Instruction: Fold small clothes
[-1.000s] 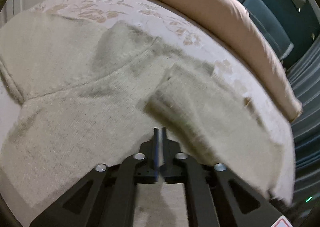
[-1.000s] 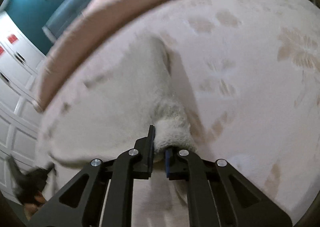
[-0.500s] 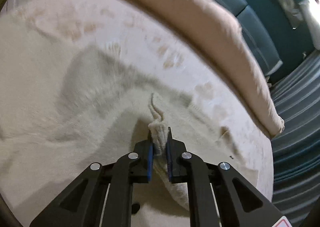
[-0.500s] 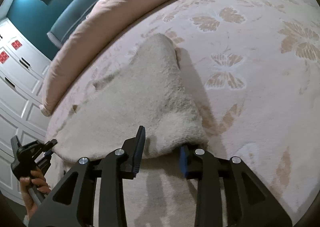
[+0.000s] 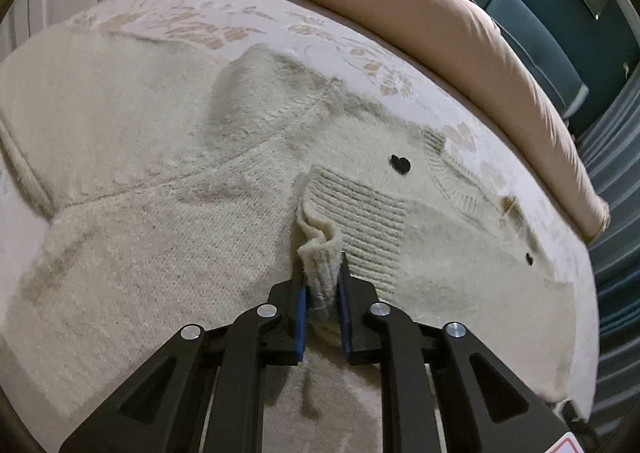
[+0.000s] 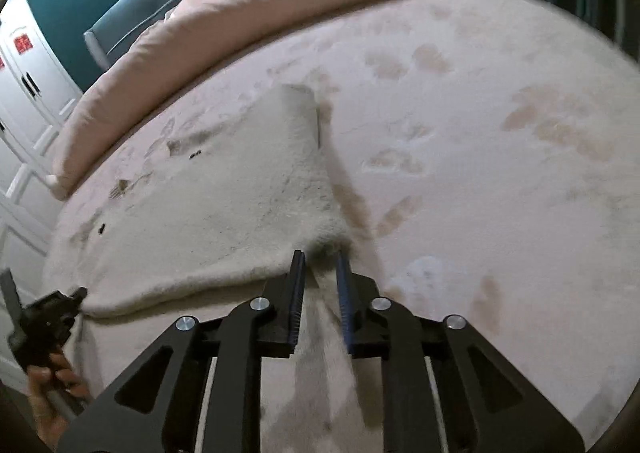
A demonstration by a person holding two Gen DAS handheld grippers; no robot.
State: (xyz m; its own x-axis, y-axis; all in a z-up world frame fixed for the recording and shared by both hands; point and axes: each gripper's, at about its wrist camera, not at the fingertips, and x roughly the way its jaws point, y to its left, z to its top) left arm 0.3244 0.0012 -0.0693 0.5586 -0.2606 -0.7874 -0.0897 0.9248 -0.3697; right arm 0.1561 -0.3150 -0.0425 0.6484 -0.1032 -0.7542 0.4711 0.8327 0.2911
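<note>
Since a second earlier, the cream knitted sweater [image 5: 168, 237] had been spread flatter over the bed, and its ribbed cuff [image 5: 356, 221] had come to lie folded across the body. The left gripper [image 5: 322, 293], whose jaws had just been opening a little, clamped a bunched bit of that cuff between its blue pads [image 5: 301, 317]. A small black button [image 5: 400, 164] showed just beyond the cuff.

From the right wrist view, the sweater [image 6: 224, 189] lay flat on the floral bedspread [image 6: 500, 181], its sleeve end pointing toward the pillows. The right gripper [image 6: 320, 277] had just been closing its jaws, narrow now, on the sweater's near edge; blur hid whether the pads pressed the knit. The left gripper [image 6: 52, 317] appeared at the sweater's far corner, held by a hand [image 6: 52, 393].

A long pinkish bolster [image 5: 420, 25] ran along the bed's far side, against a teal headboard [image 5: 532, 13].
</note>
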